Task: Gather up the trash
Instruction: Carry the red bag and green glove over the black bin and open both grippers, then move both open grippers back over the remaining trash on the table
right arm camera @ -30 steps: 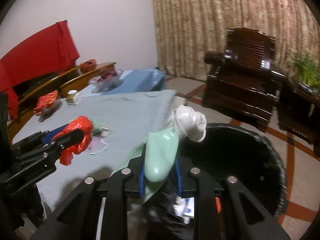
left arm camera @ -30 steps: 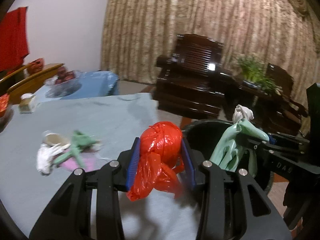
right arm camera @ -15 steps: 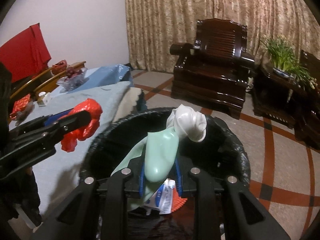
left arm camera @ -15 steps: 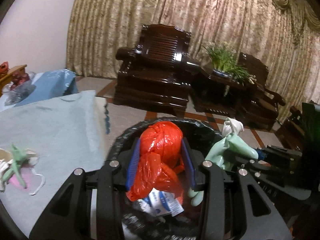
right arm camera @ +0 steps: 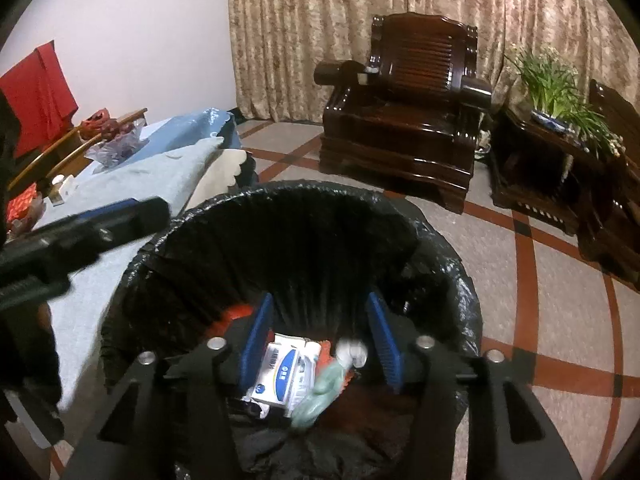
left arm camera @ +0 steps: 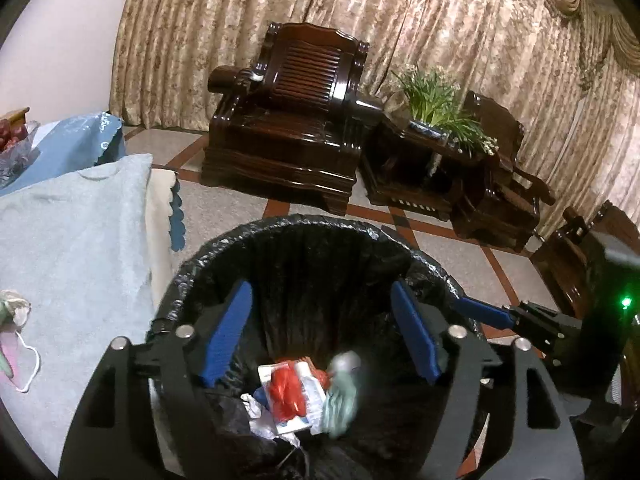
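A bin with a black liner stands beside the table. My left gripper is open and empty above it. My right gripper is open and empty above it too. Inside, a red plastic bag lies on a white and blue packet. A green and white glove, blurred, is in the bin beside them. My right gripper's blue-padded finger shows at the right of the left wrist view.
A table with a pale blue cloth lies left of the bin, with leftover trash at its edge. Dark wooden armchairs and a plant stand stand on the tiled floor behind.
Both grippers opened over the bin. The red bag and the green glove dropped out of them into the bin.
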A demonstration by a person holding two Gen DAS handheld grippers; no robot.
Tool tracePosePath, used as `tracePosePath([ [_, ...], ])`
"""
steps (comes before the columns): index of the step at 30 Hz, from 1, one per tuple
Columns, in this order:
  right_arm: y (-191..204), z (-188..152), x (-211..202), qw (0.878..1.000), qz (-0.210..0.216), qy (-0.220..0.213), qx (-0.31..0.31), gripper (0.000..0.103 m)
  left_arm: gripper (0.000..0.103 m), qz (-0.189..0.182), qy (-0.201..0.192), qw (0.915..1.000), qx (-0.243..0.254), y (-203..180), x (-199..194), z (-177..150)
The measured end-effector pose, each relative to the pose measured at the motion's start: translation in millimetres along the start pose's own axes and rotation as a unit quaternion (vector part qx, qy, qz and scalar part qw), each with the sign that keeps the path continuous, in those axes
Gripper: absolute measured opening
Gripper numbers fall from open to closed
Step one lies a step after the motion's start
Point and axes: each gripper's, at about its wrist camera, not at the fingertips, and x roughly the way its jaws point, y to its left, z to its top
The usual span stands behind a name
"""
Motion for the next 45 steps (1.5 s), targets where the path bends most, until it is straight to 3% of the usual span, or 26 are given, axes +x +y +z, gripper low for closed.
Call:
tracePosePath([
  [2,0.2,-0.8,-2.8,1.0,-0.006,-0.002,0.002,0.08,0.082,0.008,-0.008,0.9999,0.001,5.0,-7.9,1.8],
  [5,3.3,0.2,-8.1,1.0,-0.006,-0.01,0.003,0.095,0.09,0.021,-0.02,0.9996,0.005,13.3,-23.8,4.9],
  [6,5.7,0.6,-10.7,1.0,-0.003,-0.013,0.005,0.096,0.091,0.031,-0.023,0.9992,0.009,16.7,-30.5,5.6],
  [12,25.7,5.8,-18.7,0.999,0.024,-0.024,0.012,0.097,0.095,0.085,-0.043,0.9954,0.011,41.8,-74.4,5.4],
  [20,94.1,27.3,-22.4,0.996,0.077,-0.049,-0.024,0.097,0.095,0.161,-0.062,0.9849,-0.022,94.7,-139.9,-11.7],
  [32,202.4,45.9,-1.8,0.984,0.143,-0.067,-0.082,0.097,0.095,0.285,-0.085,0.9511,-0.083,194.8,-225.8,-37.7],
  [38,241.0,48.0,15.6,0.98,0.168,-0.074,-0.081,0.097,0.095,0.332,-0.076,0.9346,-0.102,241.9,-239.9,-51.4],
  [45,286.1,44.2,44.2,0.975,0.185,-0.071,-0.098,0.097,0.095,0.363,-0.05,0.9217,-0.127,293.7,-228.2,-68.0],
])
